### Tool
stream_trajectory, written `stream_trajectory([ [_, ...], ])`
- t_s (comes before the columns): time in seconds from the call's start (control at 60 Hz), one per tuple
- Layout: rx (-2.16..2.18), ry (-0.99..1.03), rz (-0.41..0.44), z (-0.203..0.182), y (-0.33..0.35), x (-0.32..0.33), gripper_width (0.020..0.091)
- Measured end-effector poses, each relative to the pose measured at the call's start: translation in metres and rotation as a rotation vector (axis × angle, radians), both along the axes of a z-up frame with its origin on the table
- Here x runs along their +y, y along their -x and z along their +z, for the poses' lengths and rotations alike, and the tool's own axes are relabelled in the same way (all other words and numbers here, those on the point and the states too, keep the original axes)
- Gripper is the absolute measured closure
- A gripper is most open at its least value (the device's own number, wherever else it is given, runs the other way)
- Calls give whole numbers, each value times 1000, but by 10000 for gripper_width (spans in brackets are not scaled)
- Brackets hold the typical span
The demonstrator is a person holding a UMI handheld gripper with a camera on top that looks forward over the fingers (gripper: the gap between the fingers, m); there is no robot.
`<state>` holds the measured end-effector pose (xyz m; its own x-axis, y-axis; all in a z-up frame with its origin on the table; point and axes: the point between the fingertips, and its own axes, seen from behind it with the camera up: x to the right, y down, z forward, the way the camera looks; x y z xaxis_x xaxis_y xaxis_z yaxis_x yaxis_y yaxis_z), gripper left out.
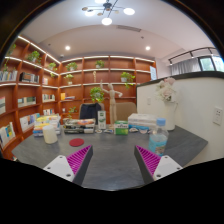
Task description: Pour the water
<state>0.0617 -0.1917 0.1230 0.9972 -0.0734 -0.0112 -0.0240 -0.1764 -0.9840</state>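
Here the gripper (113, 163) hangs above a grey table (110, 160), its two fingers spread wide and holding nothing; the magenta pads (78, 158) face each other across bare tabletop. Between and just ahead of the fingers the surface lies open, with free room out to the row of things at the table's far edge. A clear bottle (158, 137) with a blue cap stands just beyond the right finger, near the table's right edge, apart from the pad. Beyond the left finger sits a small red disc (76, 142), perhaps a lid, flat on the table. Farther left stands a white cup (50, 133), and along the far edge lie boxes (78, 126) and a green pack (121, 128), close together. Right of them rests a white case (142, 121). Behind the table wooden shelves (40, 85) with books and plants run along the walls, and a white partition (185, 105) rises at the right, close to the table's right edge.
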Motion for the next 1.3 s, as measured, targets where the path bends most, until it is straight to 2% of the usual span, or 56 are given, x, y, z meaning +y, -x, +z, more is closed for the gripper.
stream_trajectory([
  [0.1,-52,0,-81,-25,-62,-5,249],
  [0.25,-73,12,-150,-37,-126,12,252],
  [0.5,-22,-16,-103,-40,-161,71,258],
  [0.567,-56,-22,-103,-40,-168,84,334],
  [0.65,-98,-12,-94,-45,-172,96,523],
  [0.683,-98,-9,-82,-47,-170,100,625],
  [0.767,-70,-23,-83,-47,-169,103,668],
  [0.783,-70,-21,-83,-47,-169,103,710],
  [0.8,-71,-20,-80,-47,-185,110,707],
  [0.817,-72,-20,-84,-47,-186,111,756],
  [0.833,-71,-19,-91,-47,-188,111,759],
  [0.85,-70,-19,-96,-47,-189,112,804],
  [0.883,-72,-15,-102,-48,-191,112,809],
  [0.9,-78,-14,-98,-48,-190,112,835],
  [1.117,-141,12,-113,-42,-183,114,836],
  [1.3,-300,30,-7,-18,-97,146,825],
])
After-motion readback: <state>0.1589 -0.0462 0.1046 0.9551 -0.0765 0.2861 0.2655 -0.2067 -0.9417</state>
